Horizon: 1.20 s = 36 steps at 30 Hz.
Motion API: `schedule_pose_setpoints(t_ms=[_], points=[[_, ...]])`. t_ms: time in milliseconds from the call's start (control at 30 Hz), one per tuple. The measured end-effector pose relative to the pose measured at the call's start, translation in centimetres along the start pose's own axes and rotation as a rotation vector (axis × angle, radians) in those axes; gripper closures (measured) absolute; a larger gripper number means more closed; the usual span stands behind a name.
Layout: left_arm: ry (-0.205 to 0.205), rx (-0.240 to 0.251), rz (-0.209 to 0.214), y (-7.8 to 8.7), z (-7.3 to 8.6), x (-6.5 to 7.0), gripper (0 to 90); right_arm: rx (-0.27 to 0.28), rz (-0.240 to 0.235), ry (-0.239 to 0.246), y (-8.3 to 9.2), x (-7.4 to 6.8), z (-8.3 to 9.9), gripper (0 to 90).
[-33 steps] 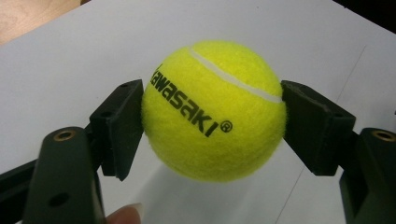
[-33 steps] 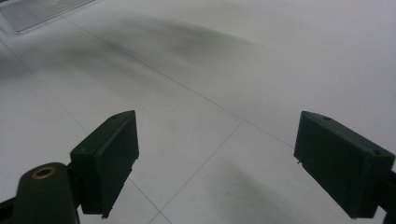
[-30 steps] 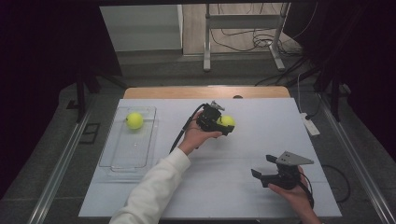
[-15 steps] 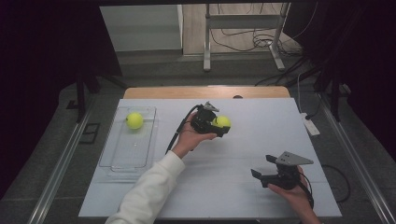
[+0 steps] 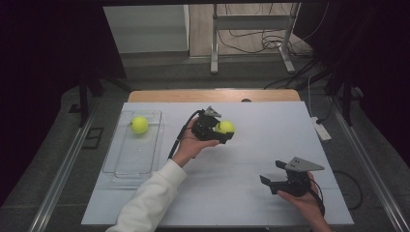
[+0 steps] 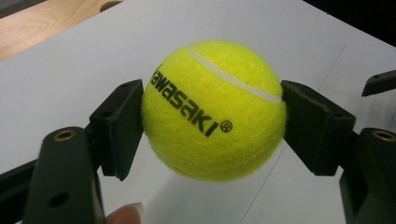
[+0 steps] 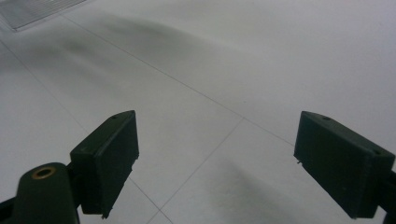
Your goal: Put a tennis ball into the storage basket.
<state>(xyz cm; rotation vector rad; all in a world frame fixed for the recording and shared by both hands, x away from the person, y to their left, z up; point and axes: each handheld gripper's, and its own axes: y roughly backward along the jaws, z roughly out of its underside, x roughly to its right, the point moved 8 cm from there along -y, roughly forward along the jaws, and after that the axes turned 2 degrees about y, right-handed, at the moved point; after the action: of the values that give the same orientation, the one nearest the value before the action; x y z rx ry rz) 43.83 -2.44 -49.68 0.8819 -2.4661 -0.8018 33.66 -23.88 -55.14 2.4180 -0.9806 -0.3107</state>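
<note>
My left gripper is shut on a yellow tennis ball above the middle of the white table. In the left gripper view both black pads press the sides of the tennis ball, which is lifted off the surface. A second yellow ball lies at the far end of a clear plastic tray on the left. My right gripper rests near the front right of the table, its jaws wide apart. In the right gripper view the right gripper has nothing between its fingers, just bare white table.
A white power strip lies at the table's right edge. Beyond the wooden far edge stand metal frame legs and cables on the floor. A corner of the clear tray shows at the top left of the right gripper view.
My left gripper has carried the tennis ball slightly toward the left and a little up. The right gripper has stayed in place.
</note>
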Motion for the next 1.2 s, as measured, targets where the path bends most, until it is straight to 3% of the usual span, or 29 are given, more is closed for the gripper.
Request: schedule_pose_setpoints(t_ms=[1200], points=[[0.004,0.030,-0.021,3.0,1.4,-1.0,26.8,-0.004,0.004,-0.001,0.0,0.0,0.1,14.3]])
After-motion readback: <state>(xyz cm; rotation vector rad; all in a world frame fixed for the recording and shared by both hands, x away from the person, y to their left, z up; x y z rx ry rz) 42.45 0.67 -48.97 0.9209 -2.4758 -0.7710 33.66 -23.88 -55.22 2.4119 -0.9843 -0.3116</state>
